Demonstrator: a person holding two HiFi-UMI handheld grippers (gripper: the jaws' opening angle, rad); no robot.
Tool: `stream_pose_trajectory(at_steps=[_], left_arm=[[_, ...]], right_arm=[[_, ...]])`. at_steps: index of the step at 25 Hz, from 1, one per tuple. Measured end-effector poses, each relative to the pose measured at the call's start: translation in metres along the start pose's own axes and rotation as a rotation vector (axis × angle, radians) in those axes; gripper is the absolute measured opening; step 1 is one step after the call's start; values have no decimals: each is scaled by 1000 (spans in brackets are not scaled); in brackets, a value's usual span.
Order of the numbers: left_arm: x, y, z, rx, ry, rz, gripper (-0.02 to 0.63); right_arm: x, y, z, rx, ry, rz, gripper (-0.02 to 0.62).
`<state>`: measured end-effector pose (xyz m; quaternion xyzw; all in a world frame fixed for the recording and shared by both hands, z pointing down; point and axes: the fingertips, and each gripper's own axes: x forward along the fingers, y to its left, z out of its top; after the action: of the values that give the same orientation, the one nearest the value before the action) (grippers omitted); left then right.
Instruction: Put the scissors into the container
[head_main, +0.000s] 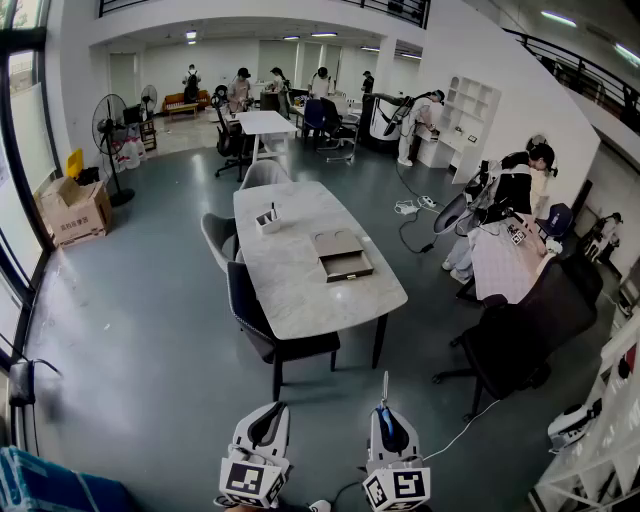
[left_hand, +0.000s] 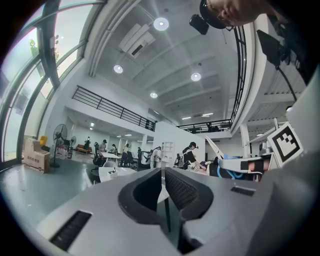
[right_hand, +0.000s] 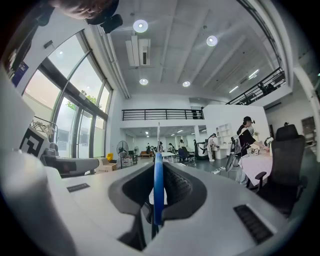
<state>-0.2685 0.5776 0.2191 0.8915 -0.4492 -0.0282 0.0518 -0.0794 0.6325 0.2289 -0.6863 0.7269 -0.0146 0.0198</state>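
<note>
**A:** The grey-floored hall lay open ahead, with the long white marble-look table (head_main: 300, 290) well off. What did the grippers have?

**B:** The right gripper (head_main: 386, 415) was clamped on the blue-handled metal scissors (right_hand: 158, 190), blade pointing forward. The left gripper (left_hand: 162, 172) was closed on nothing.

**A:** And the container?

**B:** A small white open container (head_main: 267, 221) stood near the table's far left edge, well apart from both. I judged it the carrying step. Next would come walking up and lowering the blade into its mouth.
</note>
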Motion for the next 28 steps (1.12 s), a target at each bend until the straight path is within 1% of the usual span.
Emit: stream_pose_trajectory(at_steps=[4, 13, 19, 28], left_arm=[[5, -6, -14, 8, -10, -14, 32], [11, 0, -14, 13, -13, -11, 32], [15, 8, -8, 12, -18, -28, 32], [19, 46, -9, 22, -19, -73, 32]], right_arm=[[4, -5, 2, -4, -5, -6, 43], [10, -6, -1, -5, 6, -12, 43], [16, 2, 1, 2, 4, -21, 43], [41, 29, -8, 9, 1, -67, 43]])
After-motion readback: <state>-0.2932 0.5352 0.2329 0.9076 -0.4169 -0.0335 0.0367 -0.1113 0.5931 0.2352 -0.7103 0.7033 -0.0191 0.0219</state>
